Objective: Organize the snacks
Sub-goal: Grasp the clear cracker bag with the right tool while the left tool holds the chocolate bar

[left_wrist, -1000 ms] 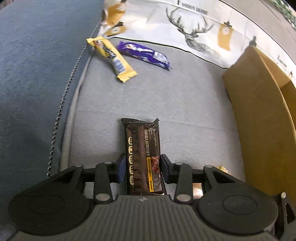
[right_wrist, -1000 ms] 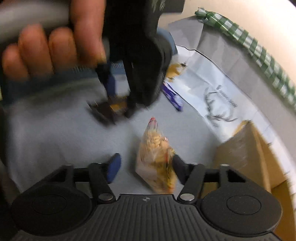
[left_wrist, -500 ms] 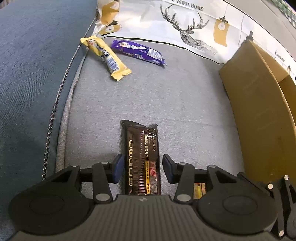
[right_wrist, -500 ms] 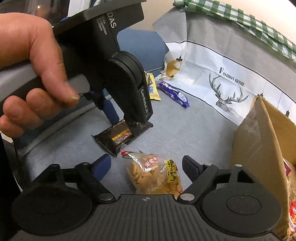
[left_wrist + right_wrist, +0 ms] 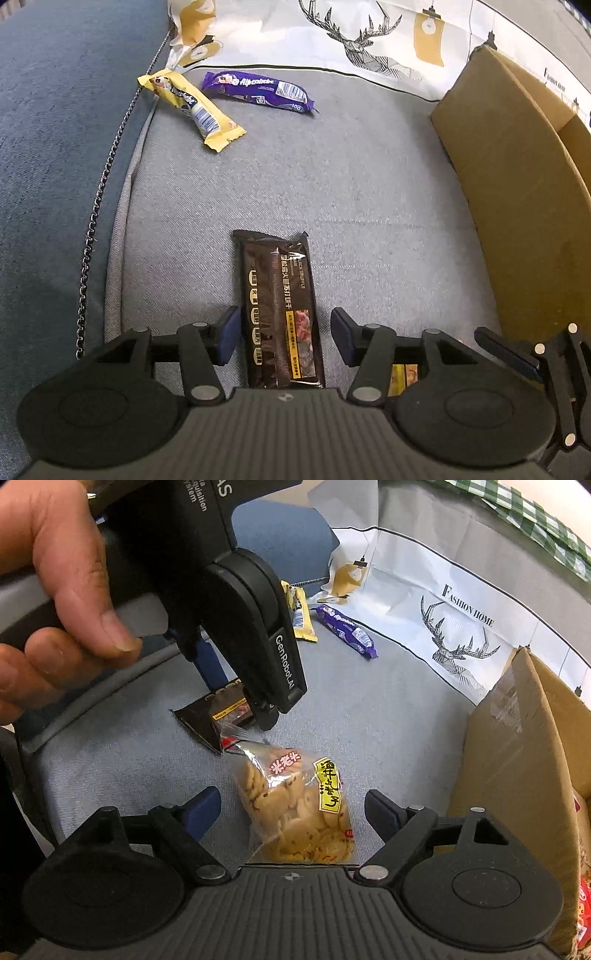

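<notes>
the left tongs (image 5: 284,334) have just been opening around the dark biscuit pack (image 5: 279,314), which lies flat on the grey cushion (image 5: 369,192) well left of the cardboard box (image 5: 517,206); a gap shows on each side, so nothing is gripped. nearer the box, the right tongs (image 5: 291,814) have widened too, and stand well clear of the clear bag of crackers (image 5: 295,812) between them. both snacks look released or not yet taken, still outside the box.

Even, soft indoor light with faint shadows; both views sharp, no motion blur; strong fisheye bending toward dark corners.
</notes>
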Tool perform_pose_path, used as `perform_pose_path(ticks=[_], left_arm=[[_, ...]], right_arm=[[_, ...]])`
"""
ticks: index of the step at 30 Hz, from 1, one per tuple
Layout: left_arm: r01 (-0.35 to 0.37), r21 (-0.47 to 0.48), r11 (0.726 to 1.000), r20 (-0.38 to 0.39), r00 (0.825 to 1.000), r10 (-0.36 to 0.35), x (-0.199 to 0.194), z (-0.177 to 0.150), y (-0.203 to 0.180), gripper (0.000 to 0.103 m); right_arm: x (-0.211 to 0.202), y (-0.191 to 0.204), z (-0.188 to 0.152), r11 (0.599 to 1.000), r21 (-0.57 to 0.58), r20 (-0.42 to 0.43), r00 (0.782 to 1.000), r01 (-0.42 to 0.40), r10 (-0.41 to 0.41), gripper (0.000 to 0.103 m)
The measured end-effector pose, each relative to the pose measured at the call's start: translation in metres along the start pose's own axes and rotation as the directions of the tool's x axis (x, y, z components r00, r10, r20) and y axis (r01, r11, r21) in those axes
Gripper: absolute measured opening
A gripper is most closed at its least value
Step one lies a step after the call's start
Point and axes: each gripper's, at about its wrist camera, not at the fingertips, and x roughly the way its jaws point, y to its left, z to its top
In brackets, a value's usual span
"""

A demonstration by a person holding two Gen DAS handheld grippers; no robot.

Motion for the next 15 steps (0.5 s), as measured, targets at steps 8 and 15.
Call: perform_pose_path(ticks=[8, 15], left_arm=[[-0.022, 0.037, 0.999, -0.008, 1.000, 0.022, 0.0013, -0.0017, -0.0053, 0.057], [-0.035, 0.023, 0.999, 0.017, 0.999, 0.035, -0.0028, 0.0011, -0.0014, 0.043]], right_arm=[[0.0026, 0.0005, -0.0015, 1.000, -0.015, -0.015, 1.000, -0.014, 0.014, 0.055], [-0.0046, -0.0052, 0.0030, 1.000, 0.015, 0.046, 0.999, 0.004, -0.004, 0.051]])
